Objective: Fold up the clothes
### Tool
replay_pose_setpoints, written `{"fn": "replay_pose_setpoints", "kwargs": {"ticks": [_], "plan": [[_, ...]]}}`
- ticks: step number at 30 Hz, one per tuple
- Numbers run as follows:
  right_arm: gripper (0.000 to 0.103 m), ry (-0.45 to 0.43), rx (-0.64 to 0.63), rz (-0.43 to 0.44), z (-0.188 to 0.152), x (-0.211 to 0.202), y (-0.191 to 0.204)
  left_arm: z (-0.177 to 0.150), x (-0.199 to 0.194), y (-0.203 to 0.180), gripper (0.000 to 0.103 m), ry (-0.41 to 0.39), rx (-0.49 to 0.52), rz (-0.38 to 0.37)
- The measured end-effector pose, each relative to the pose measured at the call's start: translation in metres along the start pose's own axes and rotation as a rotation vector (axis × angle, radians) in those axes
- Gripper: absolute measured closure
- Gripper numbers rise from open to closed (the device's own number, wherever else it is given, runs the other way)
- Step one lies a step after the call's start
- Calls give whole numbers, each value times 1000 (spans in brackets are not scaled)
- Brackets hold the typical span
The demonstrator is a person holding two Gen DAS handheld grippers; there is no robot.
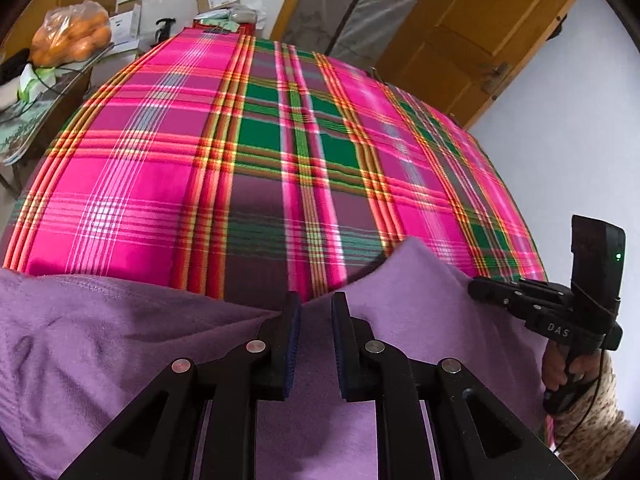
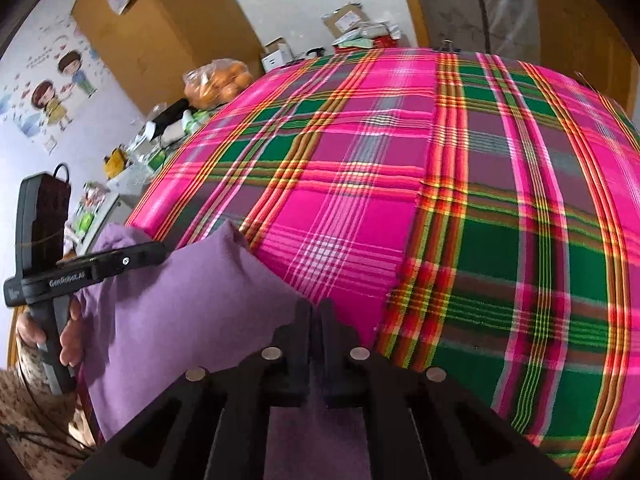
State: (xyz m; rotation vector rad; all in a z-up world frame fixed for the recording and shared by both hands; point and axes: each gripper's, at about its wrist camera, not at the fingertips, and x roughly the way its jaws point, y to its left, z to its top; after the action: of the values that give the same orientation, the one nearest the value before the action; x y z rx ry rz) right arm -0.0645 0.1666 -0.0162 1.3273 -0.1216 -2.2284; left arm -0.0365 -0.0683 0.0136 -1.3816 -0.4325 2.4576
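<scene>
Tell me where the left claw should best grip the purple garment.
Probably the garment edge dipping between the left claw pads, approached from the near side, pointing down toward the plaid sheet. The right claw already pinches the same edge alongside, so a matching hold would keep it straight.

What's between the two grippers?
A span of the purple garment stretches from the left gripper to the right gripper. The right wrist view shows it; plaid sheet lies beyond.

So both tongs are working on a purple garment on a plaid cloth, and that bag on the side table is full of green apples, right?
Not quite. The bag holds orange fruit, not green apples, as the left wrist view shows. The rest stands: both tongs, left and right, are at the purple garment on the plaid cloth.
</scene>
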Motion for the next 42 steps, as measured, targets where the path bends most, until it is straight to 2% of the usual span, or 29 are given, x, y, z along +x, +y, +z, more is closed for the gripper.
{"fn": "replay_pose_setpoints", "kwargs": {"ticks": [1,3,5,10,13,18,22,24,26,27,28,33,36,42], "plan": [[98,1,4,-9,0,0,1,0,-1,2,87,-2,-3,4],[90,-9,10,-32,0,-2,2,1,-7,6,87,-14,-7,26],[89,-43,20,-51,-3,-9,4,3,-20,16,87,-49,-30,45],[86,-145,24,-107,-10,-32,17,2,-68,68,87,-147,-172,121],[82,-189,-5,-97,-16,-44,34,-5,-89,97,87,-173,-257,162],[79,-164,-86,-49,-34,-38,72,-23,-106,124,87,-187,-336,211],[78,-138,-120,-12,-52,-23,97,-23,-107,134,87,-164,-344,214],[78,-128,-122,9,-57,-18,105,-24,-108,143,87,-158,-370,187],[78,-124,-115,23,-60,-16,109,-22,-106,152,82,-144,-393,141],[78,-124,-111,27,-61,-15,110,-20,-104,156,70,-135,-403,117],[78,-124,-108,32,-60,-15,110,-19,-102,161,65,-127,-413,92],[78,-108,-92,36,-60,-9,112,-15,-90,174,65,-58,-471,-66],[78,-101,-76,39,-60,-4,113,-13,-84,181,65,-42,-534,-136],[78,-88,-71,41,-61,1,116,-16,-82,187,68,-22,-592,-213]]}}
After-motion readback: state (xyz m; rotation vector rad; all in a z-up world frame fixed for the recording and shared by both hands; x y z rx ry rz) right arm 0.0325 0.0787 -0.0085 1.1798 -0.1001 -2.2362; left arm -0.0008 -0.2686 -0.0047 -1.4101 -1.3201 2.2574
